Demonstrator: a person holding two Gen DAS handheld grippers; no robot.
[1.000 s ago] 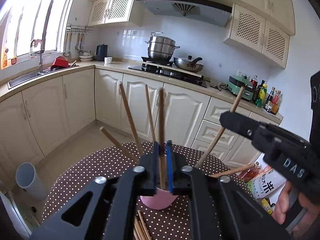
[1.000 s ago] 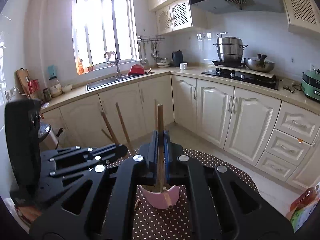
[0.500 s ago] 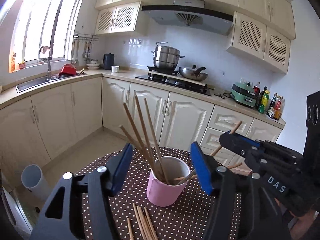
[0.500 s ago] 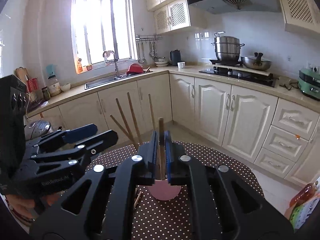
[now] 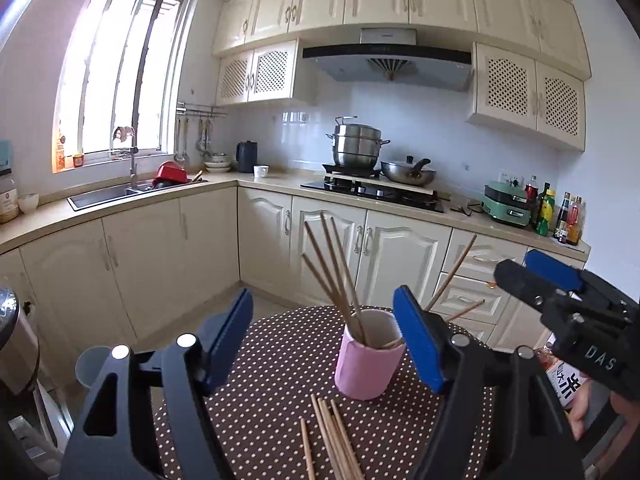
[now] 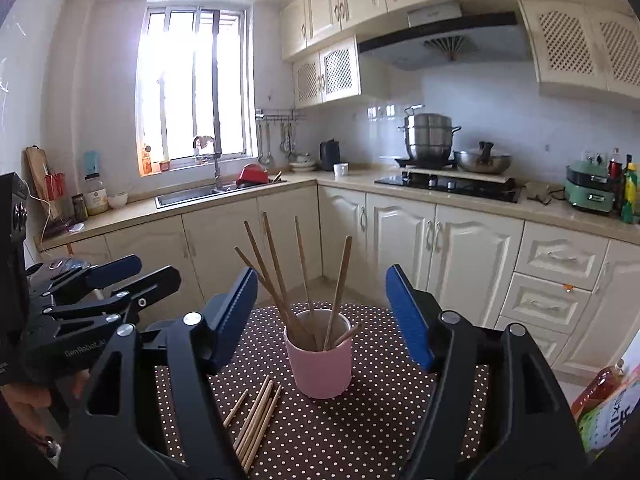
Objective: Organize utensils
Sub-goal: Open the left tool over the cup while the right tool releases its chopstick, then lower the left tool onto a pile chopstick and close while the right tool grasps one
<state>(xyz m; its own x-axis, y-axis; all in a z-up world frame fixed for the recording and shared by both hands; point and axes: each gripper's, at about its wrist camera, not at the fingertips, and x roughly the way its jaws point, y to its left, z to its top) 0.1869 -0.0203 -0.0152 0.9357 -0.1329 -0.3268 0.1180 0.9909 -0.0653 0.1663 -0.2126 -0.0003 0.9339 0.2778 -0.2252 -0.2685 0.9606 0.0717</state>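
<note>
A pink cup [image 5: 368, 364] stands on a brown polka-dot table [image 5: 272, 392] and holds several wooden chopsticks [image 5: 332, 272] that lean out of it. More chopsticks [image 5: 332, 436] lie loose on the cloth in front of the cup. My left gripper [image 5: 328, 344] is open and empty, raised near the cup. The right wrist view shows the cup [image 6: 320, 360], its chopsticks [image 6: 280, 276] and the loose ones [image 6: 256, 416]. My right gripper [image 6: 320, 312] is open and empty, with the cup between its fingers in view. Each gripper shows in the other's view, the right one [image 5: 560, 296] and the left one [image 6: 100, 292].
Cream kitchen cabinets [image 5: 200, 248] run behind the table, with a sink [image 5: 104, 192] at the left and a hob with pots [image 5: 372, 184] at the back. A grey bin [image 5: 90, 368] stands on the floor at the left. A printed bag [image 6: 608, 412] is at the table's right.
Both grippers have opened and drawn back from the cup. The left let go first, then the right. The chopsticks they held now stand in the cup.
</note>
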